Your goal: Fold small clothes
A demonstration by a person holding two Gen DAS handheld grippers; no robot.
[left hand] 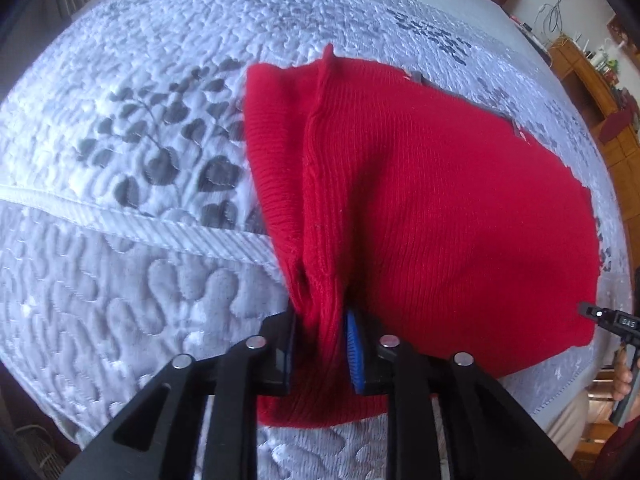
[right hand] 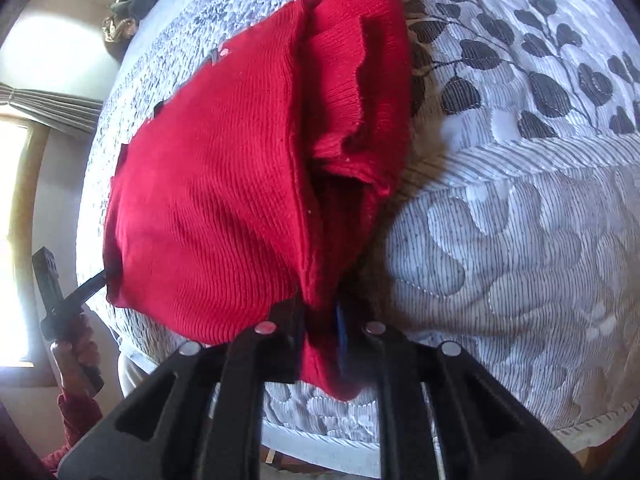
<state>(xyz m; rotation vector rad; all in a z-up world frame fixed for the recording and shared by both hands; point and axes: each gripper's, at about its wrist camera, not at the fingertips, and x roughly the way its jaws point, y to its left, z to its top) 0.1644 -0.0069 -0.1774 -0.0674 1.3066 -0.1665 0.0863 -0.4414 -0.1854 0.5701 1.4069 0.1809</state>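
A red ribbed knit garment (left hand: pixel 420 208) is lifted above a quilted bedspread, stretched between both grippers. My left gripper (left hand: pixel 322 344) is shut on one bunched corner of it, the cloth pinched between the black and blue pads. My right gripper (right hand: pixel 320 340) is shut on the opposite corner of the same garment (right hand: pixel 208 208). A folded sleeve or edge (right hand: pixel 352 92) hangs at the garment's right side. Each gripper shows at the far edge of the other's view: the right one in the left wrist view (left hand: pixel 612 320), the left one in the right wrist view (right hand: pixel 60 292).
The white and grey bedspread (left hand: pixel 140 140) with a dark leaf pattern (right hand: pixel 520 60) covers the bed under the garment. A wooden shelf unit (left hand: pixel 600 92) stands at the far right. A window with a curtain (right hand: pixel 48 112) and dark clothing (right hand: pixel 136 0) lie beyond the bed.
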